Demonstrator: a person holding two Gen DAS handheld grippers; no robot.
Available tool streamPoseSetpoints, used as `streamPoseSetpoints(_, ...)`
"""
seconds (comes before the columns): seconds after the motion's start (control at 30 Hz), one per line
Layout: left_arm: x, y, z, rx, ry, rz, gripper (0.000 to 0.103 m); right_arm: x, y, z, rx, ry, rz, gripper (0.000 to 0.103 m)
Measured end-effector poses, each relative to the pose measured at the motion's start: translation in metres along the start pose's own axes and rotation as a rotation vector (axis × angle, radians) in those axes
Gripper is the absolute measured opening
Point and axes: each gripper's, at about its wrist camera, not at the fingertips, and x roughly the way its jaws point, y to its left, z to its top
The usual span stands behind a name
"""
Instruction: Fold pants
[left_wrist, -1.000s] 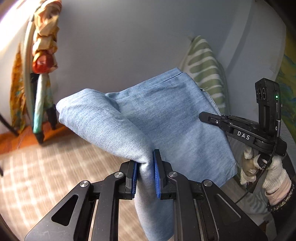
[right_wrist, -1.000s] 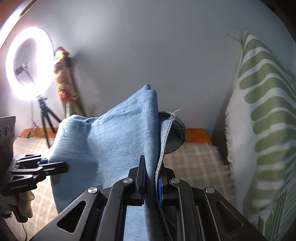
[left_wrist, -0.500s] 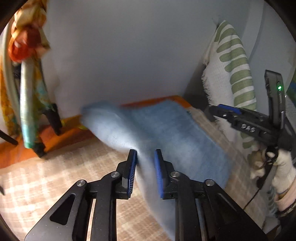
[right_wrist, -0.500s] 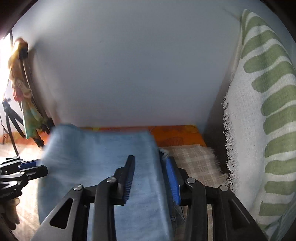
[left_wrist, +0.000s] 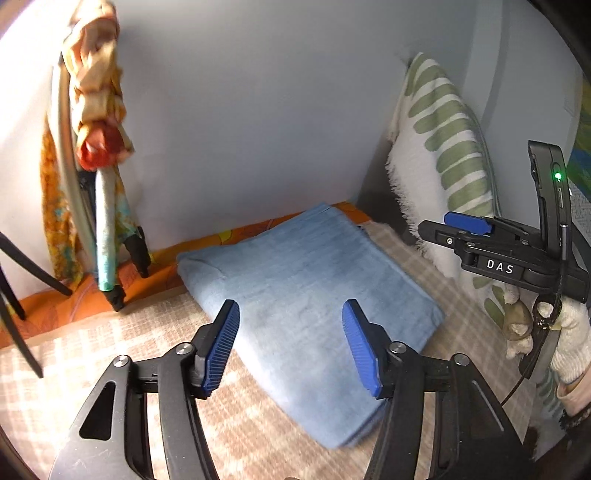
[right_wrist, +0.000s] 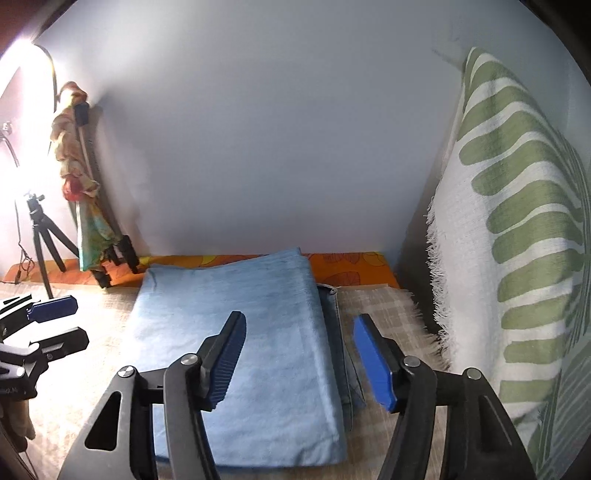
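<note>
— Down they go! Pants (left_wrist: 306, 291) that hung pinched in both grippers a second ago now lie folded flat on the checked cloth (left_wrist: 110, 354), and both sets of jaws have just been opening.

— So nothing held at all?

— Nothing. Left gripper (left_wrist: 290, 343) stands well apart, blue pads clear of the fabric, with the near left part of the blue denim block showing between and below them. Right gripper (right_wrist: 299, 354) is just as wide; through its gap you see the right-hand edge of the fold, where darker layers and a seam peek out from under the top layer.

— Where does the bundle sit?

— Square in front of both tools, its far edge reaching the orange patterned strip (right_wrist: 347, 267) along the foot of the pale wall (right_wrist: 258, 129). To the right, near but apart, leans a white cushion with green stripes (right_wrist: 517, 240). Off to the left stands a tripod (right_wrist: 40, 236) by a bright light, with a knotted colourful cloth (left_wrist: 96, 92) hanging close by.

— And the person?

— A gloved hand (left_wrist: 565, 332) grips the right tool at the edge of the left view.
</note>
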Motion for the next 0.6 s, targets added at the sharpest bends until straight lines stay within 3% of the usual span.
streamPoseSetpoints(0.17,-0.039,-0.016,-0.005,0.053,-0.043,0.039,0.070,-0.034,0.001,-0.003,0.000,-0.035,-0.008,0.080)
streamPoseSetpoints(0.6,-0.125,-0.039,-0.026,0.088,-0.122,0.077,0.079,-0.111,0.039,-0.031,-0.019,-0.074,-0.026,0.102)
